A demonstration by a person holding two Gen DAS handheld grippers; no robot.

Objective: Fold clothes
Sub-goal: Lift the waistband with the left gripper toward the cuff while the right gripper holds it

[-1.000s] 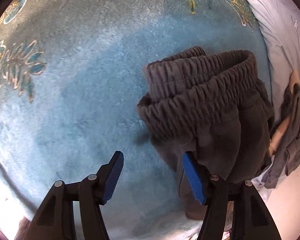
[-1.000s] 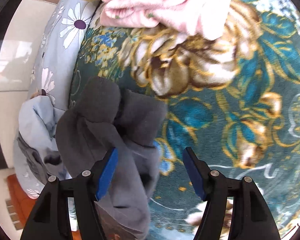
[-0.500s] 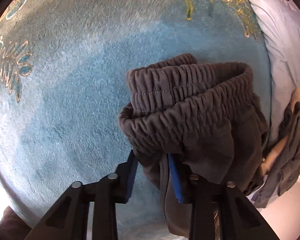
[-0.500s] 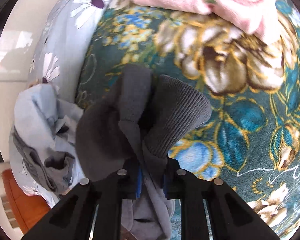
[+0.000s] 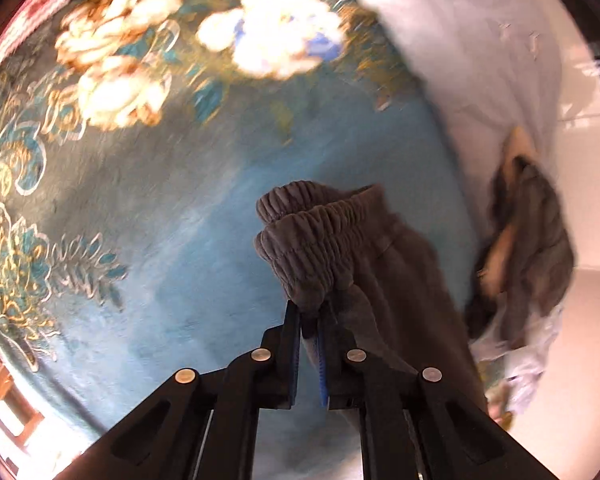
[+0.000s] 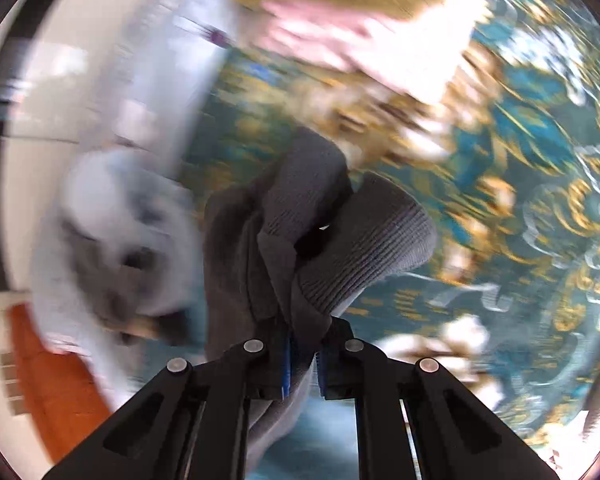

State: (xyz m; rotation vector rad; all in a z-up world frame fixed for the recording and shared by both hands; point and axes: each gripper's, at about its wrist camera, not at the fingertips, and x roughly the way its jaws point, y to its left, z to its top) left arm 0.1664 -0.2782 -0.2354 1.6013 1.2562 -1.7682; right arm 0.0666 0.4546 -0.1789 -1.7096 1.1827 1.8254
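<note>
Left wrist view: my left gripper (image 5: 309,330) has its jaws pinched tight on the stretchy waistband of the dark grey soft trousers (image 5: 340,248), held just above the blue flowery blanket (image 5: 148,208); in the right wrist view, my right gripper (image 6: 302,350) has its jaws squeezed on the ribbed cuffs of the same trousers (image 6: 300,240); a pale blue crumpled cloth (image 6: 100,216) lies beside them.

Left tongs (image 5: 309,330) clamped nearly closed on fabric; right tongs (image 6: 302,354) likewise.
</note>
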